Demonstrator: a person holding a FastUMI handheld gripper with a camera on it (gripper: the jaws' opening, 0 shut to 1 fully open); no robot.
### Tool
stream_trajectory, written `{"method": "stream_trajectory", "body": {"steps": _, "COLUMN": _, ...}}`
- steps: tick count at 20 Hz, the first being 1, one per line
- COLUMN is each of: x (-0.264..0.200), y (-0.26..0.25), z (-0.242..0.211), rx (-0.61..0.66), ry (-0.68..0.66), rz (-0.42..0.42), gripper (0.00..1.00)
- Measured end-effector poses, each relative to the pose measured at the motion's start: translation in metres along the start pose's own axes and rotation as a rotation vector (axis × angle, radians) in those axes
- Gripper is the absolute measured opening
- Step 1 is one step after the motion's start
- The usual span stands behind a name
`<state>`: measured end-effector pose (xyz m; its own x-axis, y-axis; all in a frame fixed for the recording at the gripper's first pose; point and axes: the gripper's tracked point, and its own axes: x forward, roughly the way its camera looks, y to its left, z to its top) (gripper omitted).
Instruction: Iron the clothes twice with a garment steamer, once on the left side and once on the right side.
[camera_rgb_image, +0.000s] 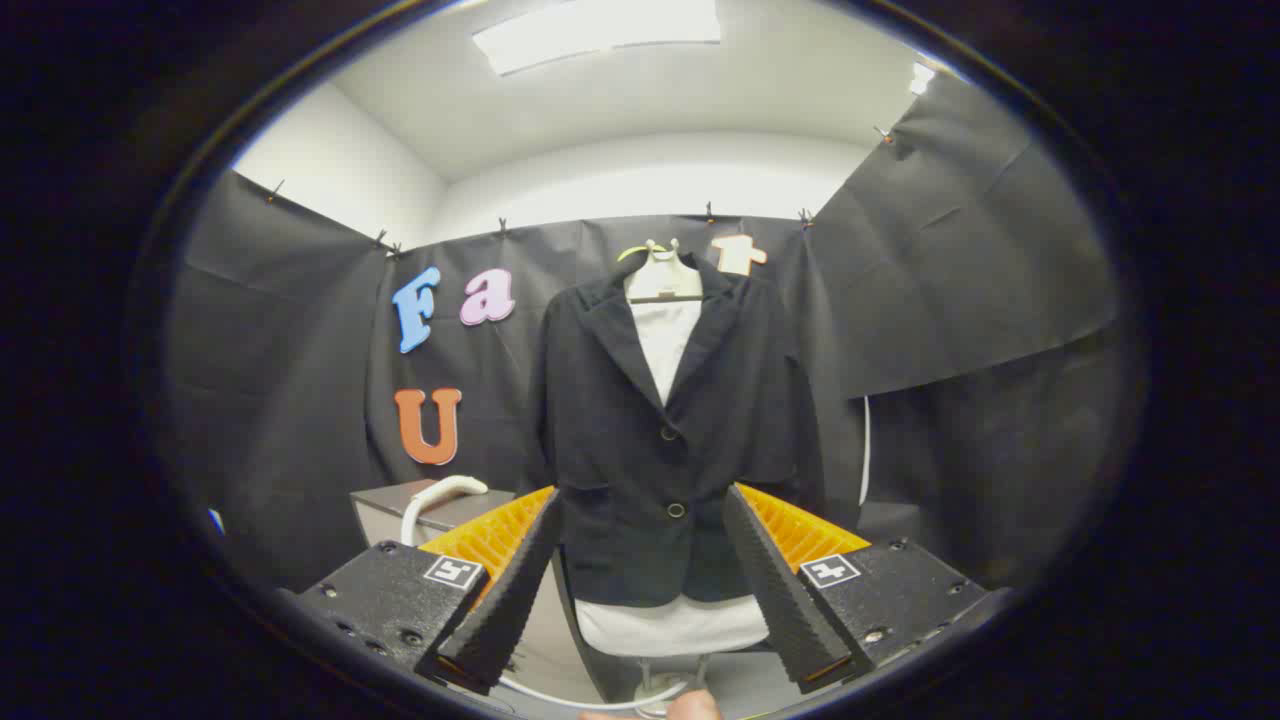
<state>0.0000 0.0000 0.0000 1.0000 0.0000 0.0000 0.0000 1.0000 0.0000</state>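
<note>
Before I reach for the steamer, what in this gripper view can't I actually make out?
- White curved steamer handle on the grey cabinet: its head and body are hidden behind the open gripper, left finger.
- White mannequin stand under the black two-button blazer: base cut off below.
- Blazer's back and far sleeve sides: turned away.
- White cord right of the blazer: ends hidden.

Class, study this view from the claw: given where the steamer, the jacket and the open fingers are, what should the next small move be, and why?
Probably swing the claw toward the white steamer handle on the grey stand, beyond the left finger. The claw is open and holds nothing, and the dark jacket on its mannequin hangs beyond the fingers, so the steamer must be picked up before ironing.
</note>
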Motion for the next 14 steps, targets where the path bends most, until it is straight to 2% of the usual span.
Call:
{"method": "stream_trajectory", "body": {"steps": 6, "x": 0.019, "y": 0.02, "z": -0.003, "rx": 0.025, "ry": 0.014, "rz": 0.067, "gripper": 1.0}}
{"method": "stream_trajectory", "body": {"steps": 14, "x": 0.031, "y": 0.047, "z": -0.002, "rx": 0.035, "ry": 0.055, "rz": 0.07, "gripper": 1.0}}
